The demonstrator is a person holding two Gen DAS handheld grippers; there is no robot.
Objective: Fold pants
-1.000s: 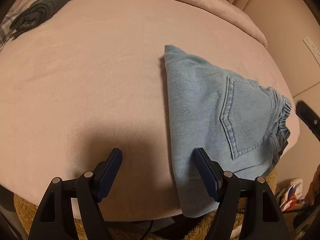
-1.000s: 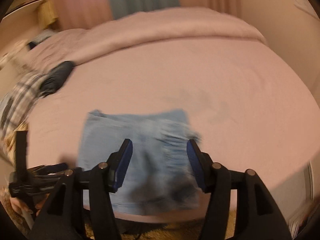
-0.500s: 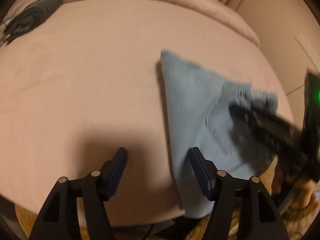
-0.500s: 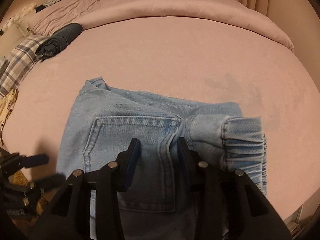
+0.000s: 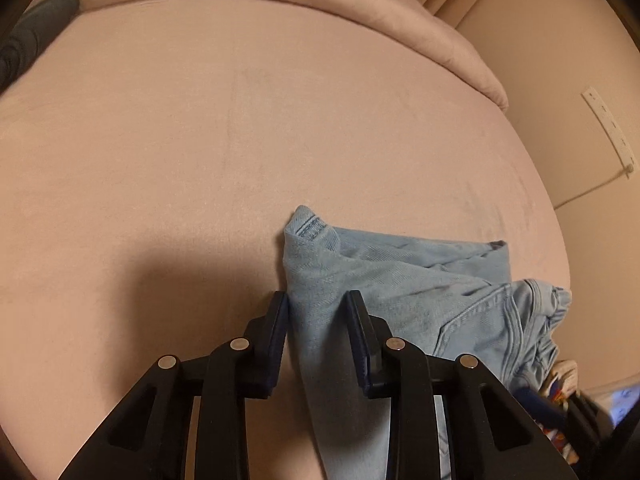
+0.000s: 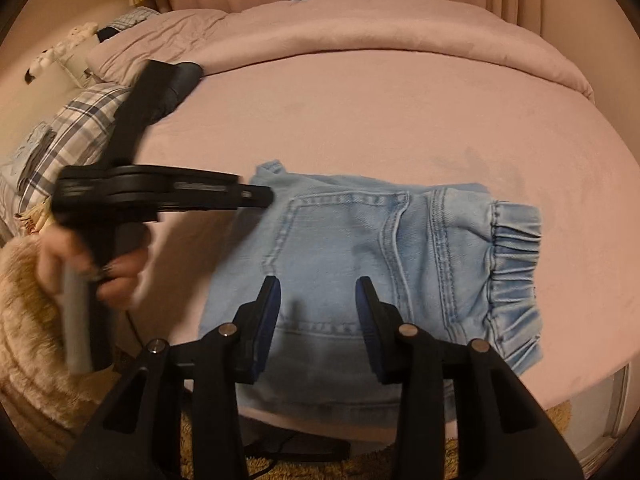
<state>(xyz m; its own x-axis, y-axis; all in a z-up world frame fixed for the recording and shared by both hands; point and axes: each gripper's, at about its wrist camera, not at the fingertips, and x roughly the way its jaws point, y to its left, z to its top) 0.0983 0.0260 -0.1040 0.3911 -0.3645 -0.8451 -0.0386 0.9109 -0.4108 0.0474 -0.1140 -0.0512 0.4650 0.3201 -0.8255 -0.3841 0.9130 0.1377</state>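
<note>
Light blue denim pants [image 6: 360, 264] lie folded on the pink bed, back pocket up, elastic waistband [image 6: 514, 264] to the right. In the left wrist view the pants [image 5: 400, 292] sit low and right, their left edge bunched up. My left gripper [image 5: 318, 300] straddles that left edge, jaws narrowed around the fabric with a gap still showing. It also shows in the right wrist view [image 6: 256, 196] at the pants' left side. My right gripper [image 6: 318, 284] is open just above the near part of the pants.
The pink bed [image 6: 360, 120] fills both views, with a rolled duvet [image 6: 380, 36] along the far side. A dark rolled garment [image 5: 36, 36] and plaid cloth [image 6: 64, 136] lie far left. A tan rug [image 6: 24, 320] and a cable sit below the bed's near edge.
My left gripper has moved forward and right onto the pants' left edge and narrowed its jaws. My right gripper has pulled back slightly and opened a little wider.
</note>
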